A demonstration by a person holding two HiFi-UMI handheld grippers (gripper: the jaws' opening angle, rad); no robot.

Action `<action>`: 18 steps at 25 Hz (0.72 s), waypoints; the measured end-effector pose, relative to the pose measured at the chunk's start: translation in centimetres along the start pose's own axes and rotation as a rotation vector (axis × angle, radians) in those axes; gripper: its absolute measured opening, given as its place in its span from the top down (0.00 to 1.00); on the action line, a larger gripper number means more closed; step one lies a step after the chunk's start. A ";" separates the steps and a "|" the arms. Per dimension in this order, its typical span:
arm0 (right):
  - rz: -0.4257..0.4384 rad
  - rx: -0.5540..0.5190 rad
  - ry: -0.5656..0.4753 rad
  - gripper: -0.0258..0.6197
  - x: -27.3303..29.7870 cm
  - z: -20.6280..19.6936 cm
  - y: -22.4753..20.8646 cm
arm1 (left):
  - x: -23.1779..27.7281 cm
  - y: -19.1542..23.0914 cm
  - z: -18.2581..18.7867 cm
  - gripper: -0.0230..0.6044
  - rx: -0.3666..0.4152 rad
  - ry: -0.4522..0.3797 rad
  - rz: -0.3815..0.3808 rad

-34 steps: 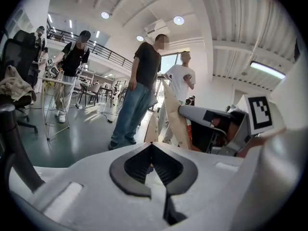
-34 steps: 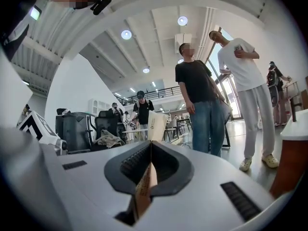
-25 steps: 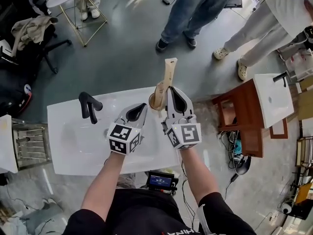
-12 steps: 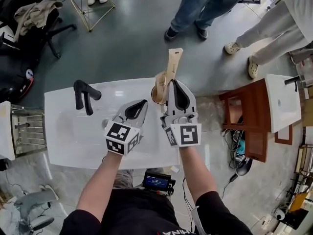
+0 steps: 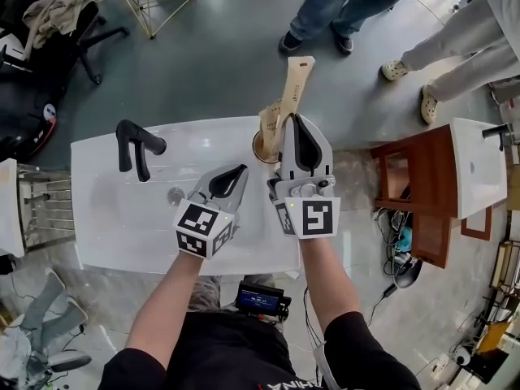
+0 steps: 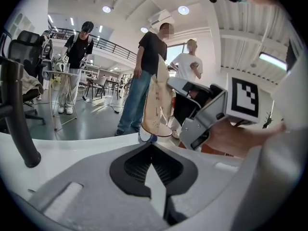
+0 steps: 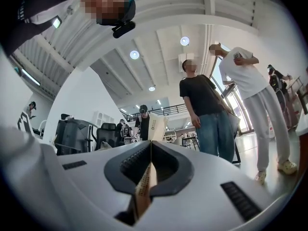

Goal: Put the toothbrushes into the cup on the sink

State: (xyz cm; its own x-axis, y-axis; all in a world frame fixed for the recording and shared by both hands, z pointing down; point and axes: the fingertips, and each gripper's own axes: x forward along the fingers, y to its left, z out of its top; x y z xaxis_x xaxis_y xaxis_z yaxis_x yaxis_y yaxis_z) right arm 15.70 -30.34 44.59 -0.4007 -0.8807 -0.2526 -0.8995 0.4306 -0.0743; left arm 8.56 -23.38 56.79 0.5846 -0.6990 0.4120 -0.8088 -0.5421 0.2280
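Note:
A white sink point(image 5: 114, 226) carries a black faucet point(image 5: 132, 146) and a pale cup point(image 5: 262, 148) at its far edge. One cardboard toothbrush packet point(image 5: 269, 123) stands in the cup point(image 6: 155, 132). My right gripper point(image 5: 292, 120) is shut on a second toothbrush packet point(image 5: 296, 81), which rises tilted to the right just above the cup. In the right gripper view that packet point(image 7: 157, 126) runs between the pads past the right gripper point(image 7: 151, 143). My left gripper point(image 5: 238, 171) hovers over the basin, left of the cup, shut and empty; its tips point(image 6: 152, 144) point at the cup.
A drain point(image 5: 174, 195) lies in the basin near the left gripper. A wooden cabinet point(image 5: 414, 201) with another sink point(image 5: 479, 169) stands at the right. People's legs point(image 5: 325, 15) stand beyond the sink. A metal rack point(image 5: 45, 210) is at the left.
The right gripper has carried its packet a little farther forward and up by the cup, now leaning more to the right. The left gripper has kept its place.

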 end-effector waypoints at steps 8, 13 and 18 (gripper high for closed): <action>0.003 0.017 0.035 0.94 -1.1 -2.5 0.1 | 0.1 -0.2 -0.8 0.96 0.009 0.011 0.004; 0.012 0.009 0.069 0.94 -1.6 -3.2 0.1 | 0.3 -0.3 -0.8 0.96 0.005 0.011 0.006; 0.033 -0.006 0.146 0.94 -2.8 -4.3 0.5 | 0.3 -0.6 -0.5 0.96 0.000 0.009 0.002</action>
State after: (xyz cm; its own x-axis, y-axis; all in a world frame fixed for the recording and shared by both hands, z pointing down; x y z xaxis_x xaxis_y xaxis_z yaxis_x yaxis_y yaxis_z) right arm 15.61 -28.45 49.41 -0.4503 -0.8858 -0.1119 -0.8864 0.4586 -0.0627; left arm 9.19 -23.06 57.28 0.5822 -0.6962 0.4200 -0.8101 -0.5406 0.2269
